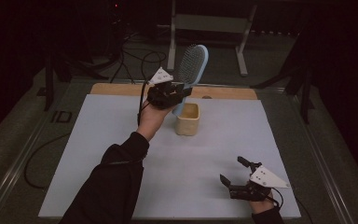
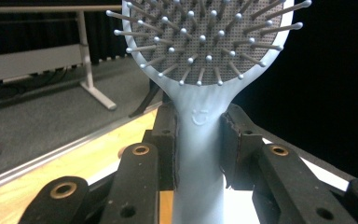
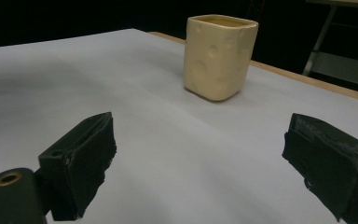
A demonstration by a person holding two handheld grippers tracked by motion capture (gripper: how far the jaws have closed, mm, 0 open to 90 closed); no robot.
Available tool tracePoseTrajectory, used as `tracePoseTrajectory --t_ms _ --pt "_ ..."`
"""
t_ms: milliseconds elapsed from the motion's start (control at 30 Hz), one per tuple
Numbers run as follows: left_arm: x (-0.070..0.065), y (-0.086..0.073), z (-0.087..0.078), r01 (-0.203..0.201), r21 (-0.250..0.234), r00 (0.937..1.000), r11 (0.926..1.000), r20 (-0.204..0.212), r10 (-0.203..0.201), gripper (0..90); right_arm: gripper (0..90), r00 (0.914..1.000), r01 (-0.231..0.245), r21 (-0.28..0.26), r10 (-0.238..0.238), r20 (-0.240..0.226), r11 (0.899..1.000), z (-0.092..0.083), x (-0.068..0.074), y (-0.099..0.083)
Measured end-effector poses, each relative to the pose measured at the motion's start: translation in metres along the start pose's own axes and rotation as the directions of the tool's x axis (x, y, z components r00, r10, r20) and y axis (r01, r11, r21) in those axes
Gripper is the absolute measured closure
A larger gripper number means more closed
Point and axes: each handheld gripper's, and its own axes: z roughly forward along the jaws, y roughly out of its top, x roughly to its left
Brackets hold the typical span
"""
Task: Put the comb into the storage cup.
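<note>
Dark room, dim light. White sheet covers the tabletop; wooden tabletop edge shows at the far side. Grey carpet floor beyond, black cables trailing on it. Grey metal desk frame stands behind, dark curtain backdrop.

High view above the table, looking forward; right claw view low, sharing the cup.
</note>
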Motion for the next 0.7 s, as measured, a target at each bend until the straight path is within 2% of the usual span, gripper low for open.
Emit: tracePoseTrajectory --t_ms 133,167,333,400,567,700 --pt "0.003 -0.003 0.006 0.0 -0.03 1.0 0.9996 -0.007 0.0 69.9 8.7 1.0 -0.001 -0.003 0.001 0.0 1.0 0.0 0.0 0.0" --pt "0.004 -0.005 0.009 -0.013 -0.045 0.9999 0.9989 -0.007 0.013 69.9 8.7 1.0 -0.001 -0.004 0.001 -0.001 1.0 0.0 0.0 0.0" --pt "0.008 -0.009 0.018 -0.001 -0.077 1.0 0.9971 0.008 0.001 69.9 8.7 1.0 0.002 -0.004 -0.002 -0.006 1.0 0.0 0.0 0.0" --pt "0.011 -0.01 0.02 0.017 -0.097 0.9995 0.9952 0.027 -0.015 69.9 8.7 1.0 0.002 -0.005 -0.002 -0.004 1.0 0.0 0.0 0.0" --pt "0.02 -0.013 0.026 0.07 -0.136 0.9971 0.9882 0.039 -0.066 69.9 8.7 1.0 -0.001 -0.005 0.001 -0.007 1.0 0.0 0.0 0.0" --pt "0.021 -0.018 0.033 0.051 -0.147 0.9985 0.9878 0.027 -0.047 69.9 8.7 1.0 0.0 -0.006 0.0 -0.006 1.0 -0.001 -0.001 0.0"
